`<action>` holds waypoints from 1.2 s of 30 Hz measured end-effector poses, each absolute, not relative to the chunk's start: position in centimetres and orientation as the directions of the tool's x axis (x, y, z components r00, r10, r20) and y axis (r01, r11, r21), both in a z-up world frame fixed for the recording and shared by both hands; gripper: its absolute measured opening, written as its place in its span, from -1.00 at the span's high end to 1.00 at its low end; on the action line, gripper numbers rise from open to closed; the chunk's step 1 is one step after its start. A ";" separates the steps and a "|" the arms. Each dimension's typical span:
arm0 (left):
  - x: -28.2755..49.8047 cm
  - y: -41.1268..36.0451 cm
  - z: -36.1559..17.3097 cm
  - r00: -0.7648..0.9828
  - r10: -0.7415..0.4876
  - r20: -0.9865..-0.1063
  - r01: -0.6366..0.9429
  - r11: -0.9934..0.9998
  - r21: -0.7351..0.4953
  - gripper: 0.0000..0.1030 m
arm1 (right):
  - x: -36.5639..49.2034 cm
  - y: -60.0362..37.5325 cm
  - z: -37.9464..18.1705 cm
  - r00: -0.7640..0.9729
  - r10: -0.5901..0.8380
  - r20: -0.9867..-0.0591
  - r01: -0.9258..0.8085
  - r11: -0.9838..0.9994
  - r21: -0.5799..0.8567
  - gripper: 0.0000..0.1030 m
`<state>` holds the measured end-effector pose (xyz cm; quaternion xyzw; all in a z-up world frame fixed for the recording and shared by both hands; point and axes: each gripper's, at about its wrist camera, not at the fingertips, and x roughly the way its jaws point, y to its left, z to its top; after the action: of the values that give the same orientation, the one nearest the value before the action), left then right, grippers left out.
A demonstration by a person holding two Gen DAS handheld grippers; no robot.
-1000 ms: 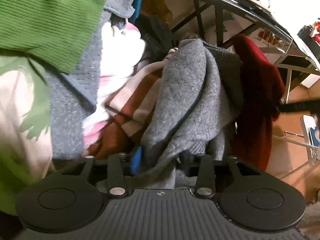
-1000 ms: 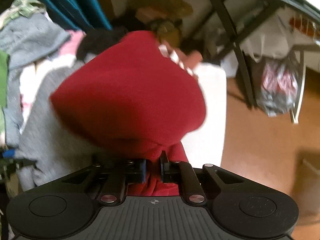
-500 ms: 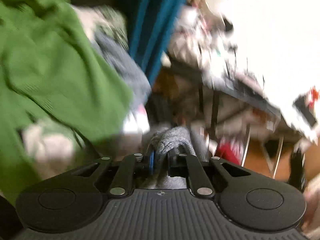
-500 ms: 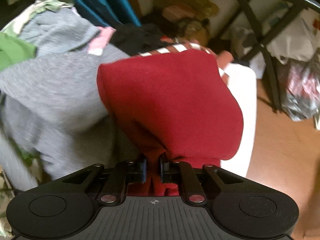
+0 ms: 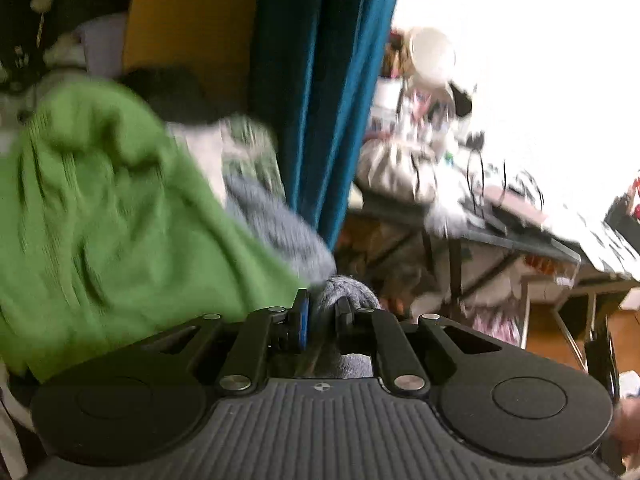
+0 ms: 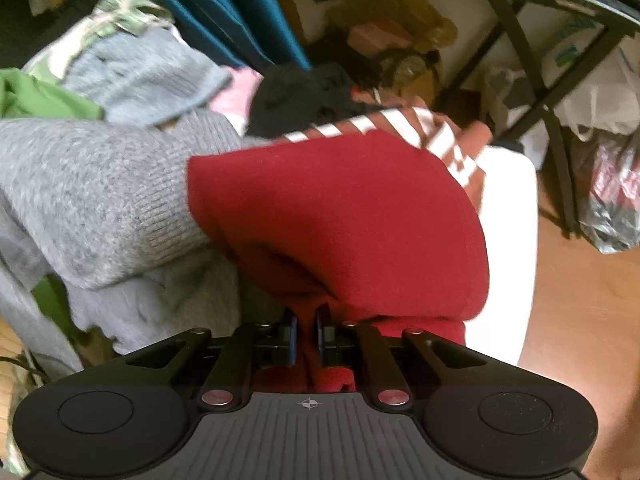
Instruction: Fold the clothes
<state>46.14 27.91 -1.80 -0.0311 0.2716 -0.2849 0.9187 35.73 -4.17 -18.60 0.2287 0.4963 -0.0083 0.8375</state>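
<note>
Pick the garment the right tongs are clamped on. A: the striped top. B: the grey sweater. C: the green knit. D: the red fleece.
D: in the right wrist view the right tongs are closed on a fold of the red fleece, with the grey sweater lying beside it, outside the grip.

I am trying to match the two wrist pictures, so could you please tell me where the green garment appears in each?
Left wrist: the green garment fills the left half, beside the left gripper.
Right wrist: only a small patch at the left edge, behind the grey sweater.
Shared landmark: the blue curtain.
</note>
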 end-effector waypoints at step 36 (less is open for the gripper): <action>50.1 28.1 -13.4 0.456 -0.340 -0.823 0.478 0.873 -0.096 -0.58 | 35.9 -1.1 -17.9 0.496 0.176 -0.850 0.241 0.913 0.330 0.12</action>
<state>50.13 28.11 -13.36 0.0746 0.4628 -0.2406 0.8499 35.92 -1.07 -17.94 0.2082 0.5014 -0.0193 0.8396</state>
